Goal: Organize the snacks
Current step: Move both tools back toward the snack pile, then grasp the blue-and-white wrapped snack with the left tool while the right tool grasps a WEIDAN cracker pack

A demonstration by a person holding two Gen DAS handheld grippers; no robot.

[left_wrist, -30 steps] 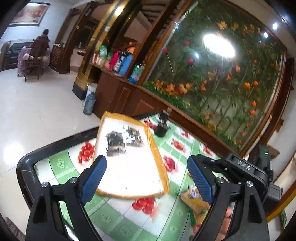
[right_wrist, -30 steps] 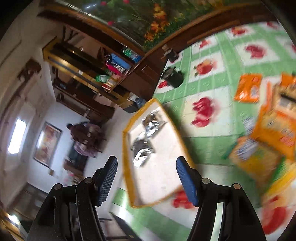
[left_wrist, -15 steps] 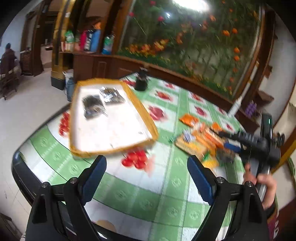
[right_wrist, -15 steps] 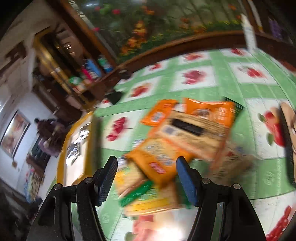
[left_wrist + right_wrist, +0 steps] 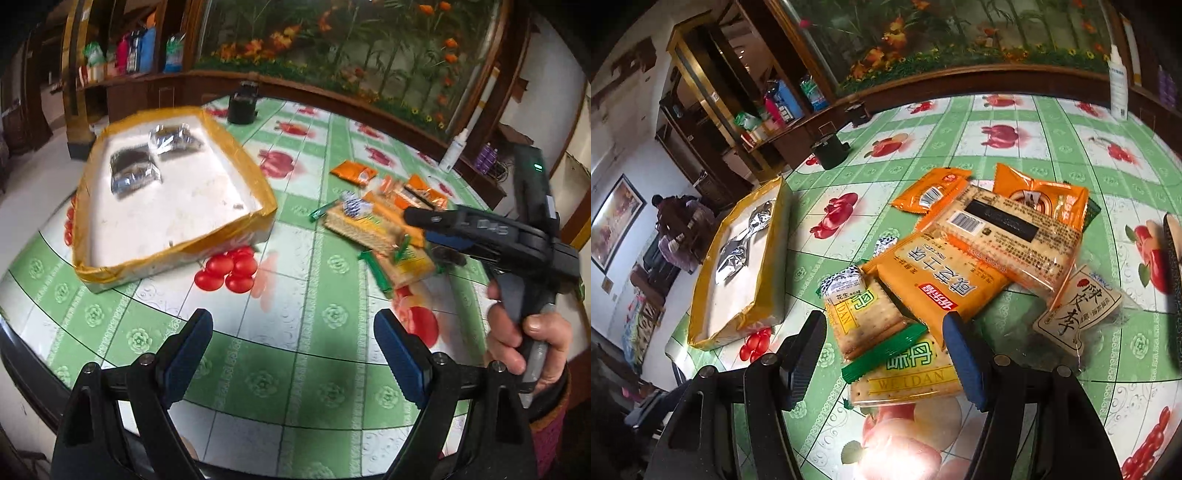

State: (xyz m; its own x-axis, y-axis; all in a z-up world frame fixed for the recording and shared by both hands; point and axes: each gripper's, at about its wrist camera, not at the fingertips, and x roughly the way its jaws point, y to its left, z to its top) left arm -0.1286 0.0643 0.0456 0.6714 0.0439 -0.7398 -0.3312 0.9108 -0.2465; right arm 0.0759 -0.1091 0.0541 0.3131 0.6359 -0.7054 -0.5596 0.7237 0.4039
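Right wrist view has the right gripper (image 5: 884, 341) hovering open-jawed over the snack pile (image 5: 960, 266), left gripper (image 5: 293, 345) open too, so next I'd guess pinch a cracker pack (image 5: 864, 314) for the tray (image 5: 772, 295).

Left black two-finger gripper with blue pads (image 5: 293, 341) swung from shallow white tray with yellow taped rim (image 5: 236, 147) toward green checked fruit-print tablecloth (image 5: 317, 373), tilted downward. Right black two-finger gripper with blue pads (image 5: 886, 350) swung from tray to pile of orange and green-edged cracker packets (image 5: 934, 291), descended close above.
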